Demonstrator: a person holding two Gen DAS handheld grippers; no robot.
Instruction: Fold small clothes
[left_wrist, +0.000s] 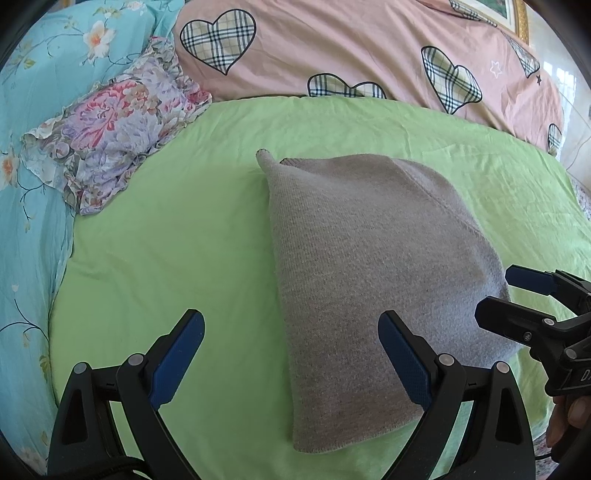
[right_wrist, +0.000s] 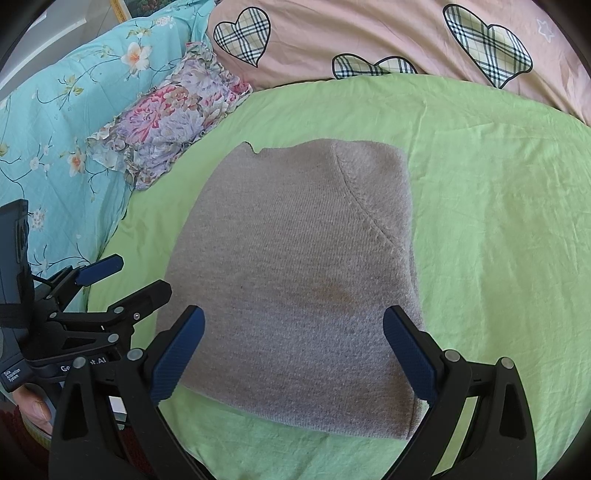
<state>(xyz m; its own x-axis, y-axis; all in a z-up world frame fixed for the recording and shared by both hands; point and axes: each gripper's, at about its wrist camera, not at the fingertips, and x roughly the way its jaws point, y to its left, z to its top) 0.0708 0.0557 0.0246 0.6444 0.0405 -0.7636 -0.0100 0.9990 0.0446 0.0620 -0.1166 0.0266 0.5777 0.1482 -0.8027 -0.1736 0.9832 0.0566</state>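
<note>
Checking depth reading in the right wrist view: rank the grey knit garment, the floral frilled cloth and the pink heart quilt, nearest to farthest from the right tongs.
1. Grey knit garment, directly ahead of the right tongs.
2. Floral frilled cloth, ahead-left.
3. Pink heart quilt, along the far edge.

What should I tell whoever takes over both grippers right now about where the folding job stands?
Left gripper: open, holding nothing, near the left edge of the grey knitted garment.
Right gripper: open, holding nothing, over the garment's near edge.
The garment lies folded into a compact, roughly rectangular bundle on the light green sheet, apart from the floral ruffled cloth at the far left.
Done: the garment looks folded and released.
Left: probably only a tidy-up; one small corner sticks out at the far left of the bundle. Whether another fold is wanted, I cannot tell.
</note>
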